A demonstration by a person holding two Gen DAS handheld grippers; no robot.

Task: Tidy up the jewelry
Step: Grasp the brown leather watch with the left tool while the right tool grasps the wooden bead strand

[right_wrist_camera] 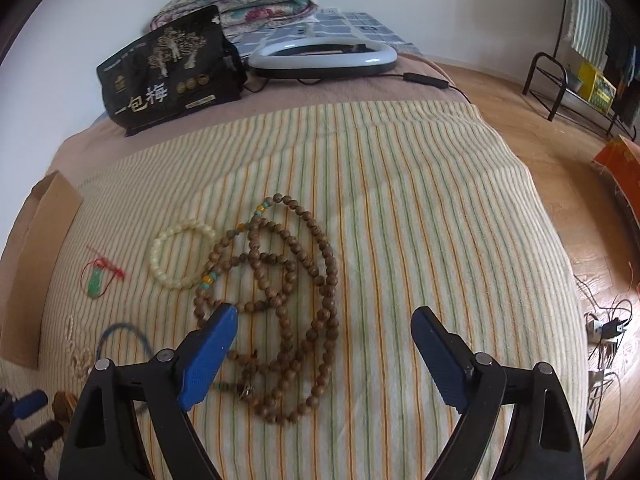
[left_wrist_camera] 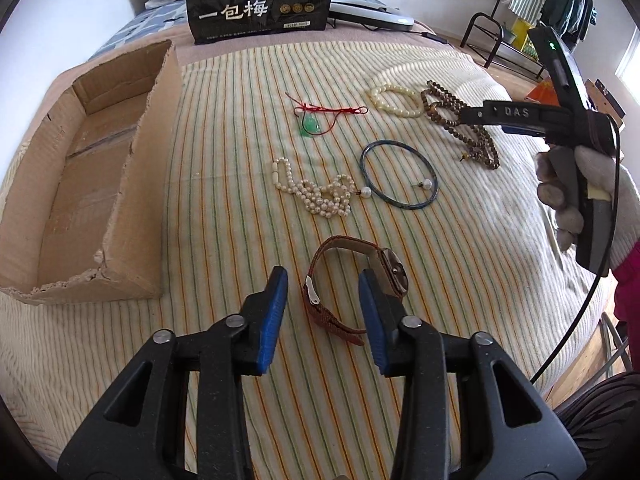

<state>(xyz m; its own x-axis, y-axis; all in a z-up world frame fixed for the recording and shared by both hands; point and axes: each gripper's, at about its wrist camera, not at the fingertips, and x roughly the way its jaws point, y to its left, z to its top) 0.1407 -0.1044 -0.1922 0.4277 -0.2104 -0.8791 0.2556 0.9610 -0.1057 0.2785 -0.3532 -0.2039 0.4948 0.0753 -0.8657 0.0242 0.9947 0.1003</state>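
Two hand-held grippers are held open, empty: left hand-held gripper (left_wrist_camera: 323,286) astride the watch (left_wrist_camera: 352,280), right hand-held gripper (right_wrist_camera: 324,330) over the wooden beads (right_wrist_camera: 280,300). Light, limp strands; best pinched mid-loop.

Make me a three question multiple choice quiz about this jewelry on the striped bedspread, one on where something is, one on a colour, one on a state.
1. Where does the cardboard box sit relative to the jewelry in the left wrist view?
A. left of it
B. right of it
C. on top of it

2. What colour is the cord on the green pendant?
A. blue
B. red
C. white

3. What is the left claw doing at the brown-strapped watch?
A. shut on it
B. open, straddling its strap
C. pointed away from it

Answers:
1 A, the box lies along the left edge of the bedspread.
2 B, a red cord loops from the pendant.
3 B, the blue pads stand apart with the strap between them.
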